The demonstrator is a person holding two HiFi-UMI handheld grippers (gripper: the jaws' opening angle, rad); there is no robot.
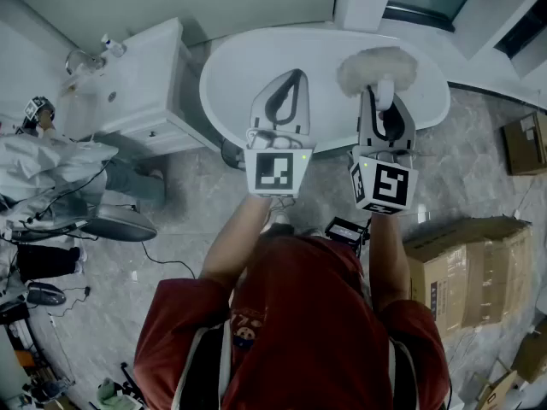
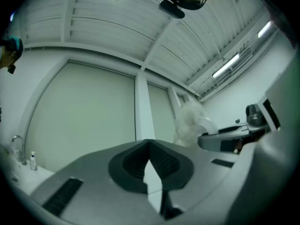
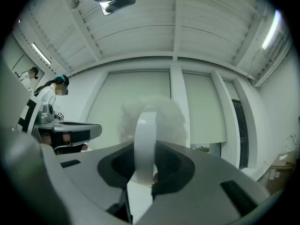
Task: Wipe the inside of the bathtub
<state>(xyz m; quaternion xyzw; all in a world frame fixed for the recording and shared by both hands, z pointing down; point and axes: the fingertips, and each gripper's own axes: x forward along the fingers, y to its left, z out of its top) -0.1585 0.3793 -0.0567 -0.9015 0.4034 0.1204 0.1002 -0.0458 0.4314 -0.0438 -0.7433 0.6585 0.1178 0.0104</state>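
Observation:
In the head view the white oval bathtub (image 1: 248, 54) lies just ahead of both grippers. My right gripper (image 1: 384, 95) is shut on the white handle (image 3: 145, 139) of a fluffy white duster (image 1: 377, 69), and its head hangs over the tub's right part. The right gripper view shows the fluffy head (image 3: 164, 111) standing up beyond the jaws. My left gripper (image 1: 292, 77) hovers over the tub's middle, shut with nothing between its jaws, which meet at a point (image 2: 149, 142). The left gripper view also shows the duster (image 2: 189, 123) to the right.
A white vanity with a basin (image 1: 128, 79) and a faucet (image 1: 81, 58) stands left of the tub. Cardboard boxes (image 1: 466, 272) are stacked on the floor at right. Clothes, cables and small gear (image 1: 51, 178) lie at left. A person (image 3: 54, 90) stands in the background.

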